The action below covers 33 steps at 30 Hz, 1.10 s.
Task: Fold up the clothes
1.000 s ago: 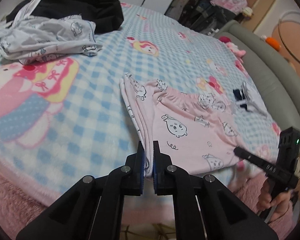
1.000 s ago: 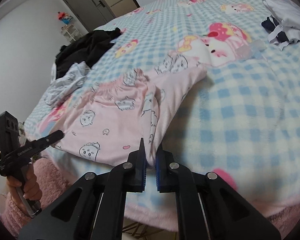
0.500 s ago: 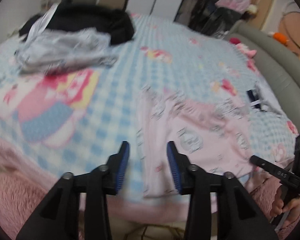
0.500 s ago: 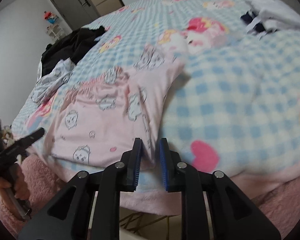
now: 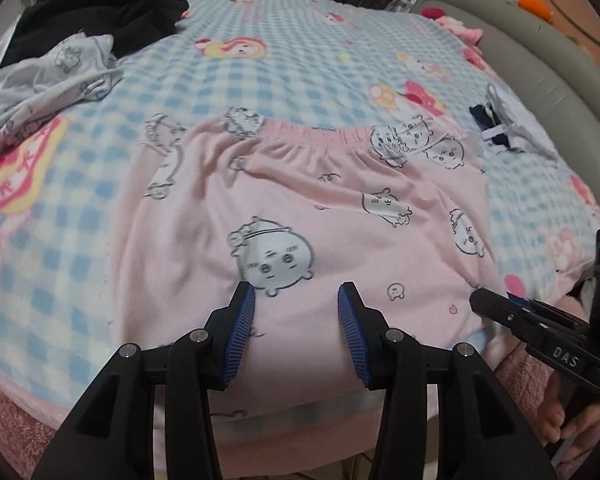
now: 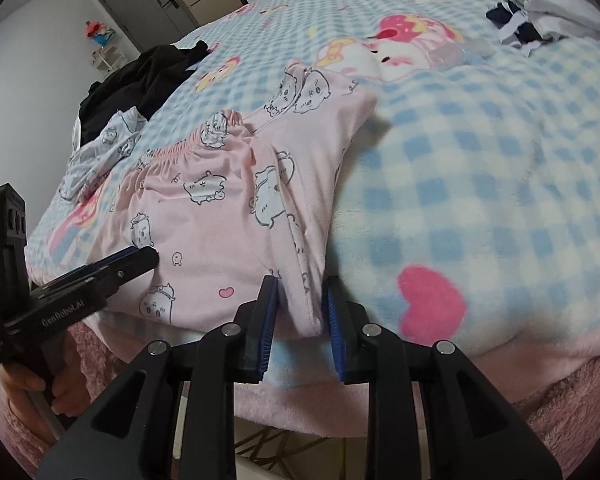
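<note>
Left wrist view first: the left gripper (image 5: 296, 300) hangs over the near hem of the pink pajama pants (image 5: 300, 208), jaws spread wide with nothing between the blue pads (image 5: 240, 324) but air above the cloth. The pants lie flat on the checked blanket (image 5: 260, 60), elastic waistband at the far side, cartoon faces printed all over. At the right edge the right gripper (image 5: 496, 304) shows side-on near the pants' right corner — from here I cannot tell how far its jaws are parted. Farther off sit a crumpled grey garment (image 5: 52, 80) and a black garment (image 5: 96, 12) at the upper left, and a small navy-and-white pile (image 5: 504, 128) by the grey bed rail (image 5: 540, 40). Right wrist view: the right gripper (image 6: 300, 304) is partly open, its pads either side of the pants' folded edge (image 6: 308, 272) (whether a pad touches the cloth is unclear, but it is not pinched). The left gripper (image 6: 140, 256) reaches in from the left over the pink fabric.
</note>
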Available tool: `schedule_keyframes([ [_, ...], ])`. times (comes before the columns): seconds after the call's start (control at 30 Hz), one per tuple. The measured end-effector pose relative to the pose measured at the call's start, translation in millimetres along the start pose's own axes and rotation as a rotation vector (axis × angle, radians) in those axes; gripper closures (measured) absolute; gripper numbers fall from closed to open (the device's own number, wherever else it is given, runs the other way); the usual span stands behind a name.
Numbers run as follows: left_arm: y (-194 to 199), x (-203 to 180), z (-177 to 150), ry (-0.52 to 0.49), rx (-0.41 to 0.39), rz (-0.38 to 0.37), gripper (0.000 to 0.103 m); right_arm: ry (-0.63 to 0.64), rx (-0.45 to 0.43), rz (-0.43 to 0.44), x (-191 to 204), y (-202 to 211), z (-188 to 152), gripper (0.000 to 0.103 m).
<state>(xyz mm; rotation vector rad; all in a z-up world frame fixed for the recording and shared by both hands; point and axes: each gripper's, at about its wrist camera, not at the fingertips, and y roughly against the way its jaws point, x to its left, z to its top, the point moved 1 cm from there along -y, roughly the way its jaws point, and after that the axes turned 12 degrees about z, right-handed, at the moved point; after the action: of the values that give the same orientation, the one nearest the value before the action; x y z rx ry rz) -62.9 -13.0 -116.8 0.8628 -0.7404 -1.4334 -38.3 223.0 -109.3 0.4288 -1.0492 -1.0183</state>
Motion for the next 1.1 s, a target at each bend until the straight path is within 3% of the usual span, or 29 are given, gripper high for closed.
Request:
schedule_keyframes([
  [0.13, 7, 25, -8, 0.039, -0.014, -0.025, 0.058, -0.019, 0.0, 0.009, -3, 1, 1, 0.079],
  [0.23, 17, 36, -11, 0.087, -0.059, -0.084, 0.058, -0.04, 0.01, 0.03, -3, 1, 4, 0.076],
  [0.37, 22, 20, -8, 0.035, -0.107, -0.138, 0.058, 0.01, 0.033, 0.044, 10, -4, 6, 0.078],
  [0.47, 15, 5, -5, 0.008, -0.097, -0.174, 0.058, 0.046, 0.043, 0.055, 20, -7, 8, 0.089],
  [0.53, 8, -5, -4, -0.02, -0.079, -0.171, 0.058, 0.049, 0.054, 0.049, 22, -10, 10, 0.091],
  [0.73, -4, -1, -9, 0.004, -0.042, -0.176, 0.058, -0.041, 0.112, 0.035, 5, -32, 14, 0.085],
  [0.83, -3, 2, -10, 0.008, -0.047, -0.182, 0.058, 0.017, 0.091, 0.029, 17, -29, 17, 0.094],
  [1.03, -1, 9, -9, 0.051, -0.055, -0.215, 0.059, 0.162, 0.029, 0.036, 56, -14, 33, 0.097],
  [1.1, 0, 12, -8, 0.068, -0.066, -0.216, 0.066, 0.196, 0.019, 0.05, 69, -12, 40, 0.097],
])
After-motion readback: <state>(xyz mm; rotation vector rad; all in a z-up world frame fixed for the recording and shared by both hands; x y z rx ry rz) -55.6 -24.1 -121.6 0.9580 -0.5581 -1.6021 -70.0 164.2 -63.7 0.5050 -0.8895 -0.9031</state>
